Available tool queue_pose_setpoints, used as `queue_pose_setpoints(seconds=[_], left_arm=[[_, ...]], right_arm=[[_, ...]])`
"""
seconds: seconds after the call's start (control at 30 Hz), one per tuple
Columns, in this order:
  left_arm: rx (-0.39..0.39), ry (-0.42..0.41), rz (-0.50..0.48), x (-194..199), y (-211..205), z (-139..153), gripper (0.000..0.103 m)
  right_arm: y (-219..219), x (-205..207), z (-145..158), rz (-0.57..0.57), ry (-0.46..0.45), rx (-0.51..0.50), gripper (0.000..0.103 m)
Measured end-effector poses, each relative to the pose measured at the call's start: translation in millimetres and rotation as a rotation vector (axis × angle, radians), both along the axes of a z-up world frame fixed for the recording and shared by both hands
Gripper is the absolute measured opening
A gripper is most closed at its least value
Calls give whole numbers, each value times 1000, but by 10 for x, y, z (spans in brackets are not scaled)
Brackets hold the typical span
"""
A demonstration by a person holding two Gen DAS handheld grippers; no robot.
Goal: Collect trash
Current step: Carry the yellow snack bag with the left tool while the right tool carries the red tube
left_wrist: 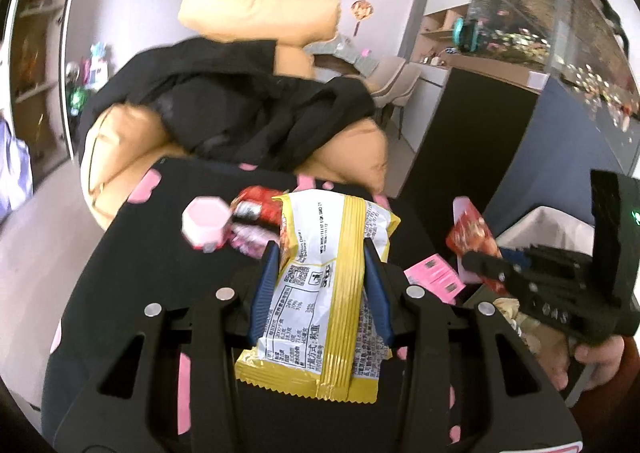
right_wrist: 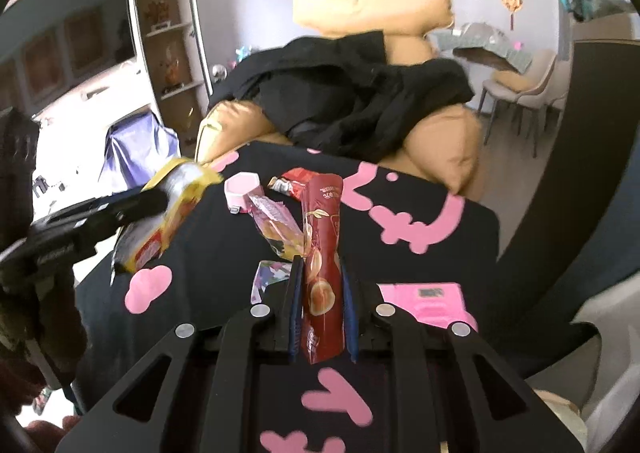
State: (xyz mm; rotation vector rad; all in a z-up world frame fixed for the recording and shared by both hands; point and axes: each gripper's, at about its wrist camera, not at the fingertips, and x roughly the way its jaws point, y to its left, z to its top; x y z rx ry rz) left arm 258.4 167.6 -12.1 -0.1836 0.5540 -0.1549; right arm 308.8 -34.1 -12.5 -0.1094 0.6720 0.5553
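My left gripper (left_wrist: 320,245) is shut on a yellow-and-white snack bag (left_wrist: 320,293), lifted above the black table cloth with pink shapes (left_wrist: 132,273). My right gripper (right_wrist: 321,261) is shut on a long red snack packet (right_wrist: 322,253), also held off the cloth. Each gripper shows in the other's view: the right gripper (left_wrist: 478,259) with the red packet (left_wrist: 472,233), the left gripper (right_wrist: 158,199) with the yellow bag (right_wrist: 176,209). On the cloth lie a pink hexagonal box (right_wrist: 242,189), a pink clear wrapper (right_wrist: 276,225), a small red wrapper (right_wrist: 292,179) and a pink card (right_wrist: 428,299).
A bin with a white liner (left_wrist: 536,221) stands at the table's right side. Behind the table is a tan sofa (right_wrist: 444,153) with black clothing (right_wrist: 360,101) heaped on it. A dark cabinet (left_wrist: 480,125) with a fish tank stands to the right.
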Motion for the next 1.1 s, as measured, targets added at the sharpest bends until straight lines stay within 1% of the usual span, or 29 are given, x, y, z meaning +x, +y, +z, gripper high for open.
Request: queue_pose_setpoints(seconds=[0.13,0.3,0.43,0.53,0.7,0.9,0.97,1.1], left_arm=[[35,-36,-39,-52,-331,168,39],[68,-79,-96,-146,-785,332,39],[82,-111,-145,-242,-1144,402,39],[88,-113,-196,-303,-1431,422,39],[91,-109,-263,-382,-1832,411,39],[101,-87,-341,-423,-2255,330,39],[65,-63,-389,-404,-2382,259,39],[15,-14,-444,-353,-2552,76,39]], right_arm=[[-307,-212,89,-39,-38,22,18],[-809,-470,170,-112,-76,42,18],[-1125,-621,186,-162,-97,45,18],[-1373,-744,199,-200,-111,52,18],[-1751,-949,201,-268,-129,56,18],[-2110,-1080,178,-335,-143,55,18],[-2213,-1130,171,-353,-149,59,18],[-2409,-1200,133,-393,-151,62,18]])
